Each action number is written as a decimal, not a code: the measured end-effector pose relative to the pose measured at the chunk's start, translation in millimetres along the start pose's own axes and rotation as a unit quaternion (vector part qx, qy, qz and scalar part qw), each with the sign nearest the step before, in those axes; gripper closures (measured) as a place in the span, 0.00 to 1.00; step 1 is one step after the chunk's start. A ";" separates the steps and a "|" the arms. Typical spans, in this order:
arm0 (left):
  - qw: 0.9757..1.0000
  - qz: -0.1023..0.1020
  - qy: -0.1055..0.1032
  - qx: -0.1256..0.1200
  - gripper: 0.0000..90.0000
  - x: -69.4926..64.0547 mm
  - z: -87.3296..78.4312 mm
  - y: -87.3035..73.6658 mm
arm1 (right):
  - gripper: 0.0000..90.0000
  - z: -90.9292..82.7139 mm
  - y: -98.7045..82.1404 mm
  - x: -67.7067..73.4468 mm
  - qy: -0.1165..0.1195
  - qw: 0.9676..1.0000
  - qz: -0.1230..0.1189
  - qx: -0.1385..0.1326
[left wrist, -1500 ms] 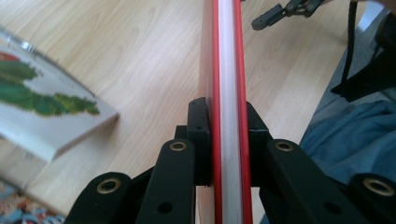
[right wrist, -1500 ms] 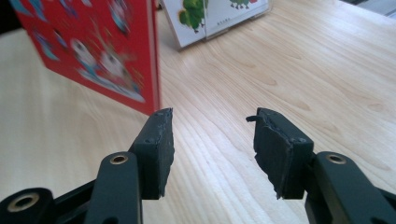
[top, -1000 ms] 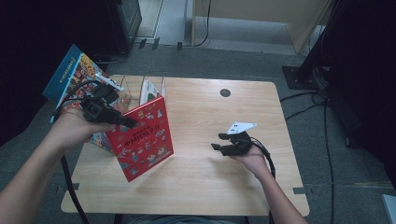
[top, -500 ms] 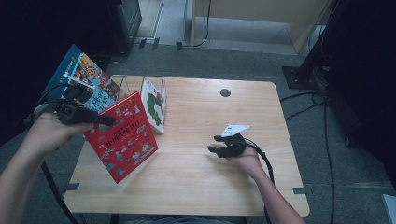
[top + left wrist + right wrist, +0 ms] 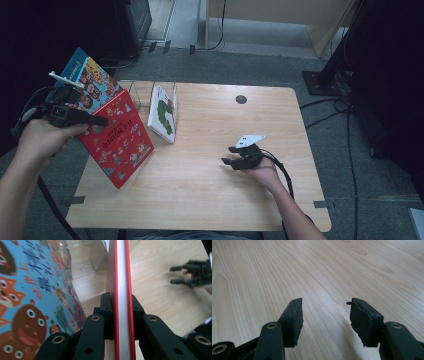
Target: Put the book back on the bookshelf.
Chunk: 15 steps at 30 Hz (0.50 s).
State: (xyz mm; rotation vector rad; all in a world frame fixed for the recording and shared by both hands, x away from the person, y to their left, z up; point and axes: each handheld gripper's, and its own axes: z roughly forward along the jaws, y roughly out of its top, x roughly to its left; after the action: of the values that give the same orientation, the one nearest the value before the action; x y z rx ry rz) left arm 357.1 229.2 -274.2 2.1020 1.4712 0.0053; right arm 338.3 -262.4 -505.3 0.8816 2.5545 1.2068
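Left tool (image 5: pixel 95 120) clamps the red book (image 5: pixel 120 140) by its top edge, far left over the surface (image 5: pixel 210 195). The book hides part of the blue book (image 5: pixel 87 80) behind. Right tool (image 5: pixel 325 315) gapes, empty.

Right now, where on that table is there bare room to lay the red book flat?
The wood between the white book and the right claw lies bare, as does the far right by the dark round hole. The far-left corner is crowded: clear stand, blue book.
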 end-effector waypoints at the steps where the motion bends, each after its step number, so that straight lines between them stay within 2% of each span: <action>1: 1.000 -0.007 0.002 -0.005 0.89 2.3 0.3 1.8 | 0.49 0.3 0.0 0.2 0.000 1.000 0.000 0.000; 11: 0.999 -0.035 0.025 -0.025 0.89 10.2 8.3 22.0 | 0.49 1.7 -0.5 0.4 0.004 1.000 -0.006 0.002; 15: 0.998 -0.038 0.030 -0.029 0.89 10.8 11.2 30.5 | 0.49 2.1 -0.5 0.5 0.003 1.000 -0.006 0.002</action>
State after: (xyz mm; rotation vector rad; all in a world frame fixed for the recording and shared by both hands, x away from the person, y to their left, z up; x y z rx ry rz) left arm 391.3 226.4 -273.2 2.0149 1.5668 0.0833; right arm 338.6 -261.0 -507.0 0.8636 2.5637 1.2049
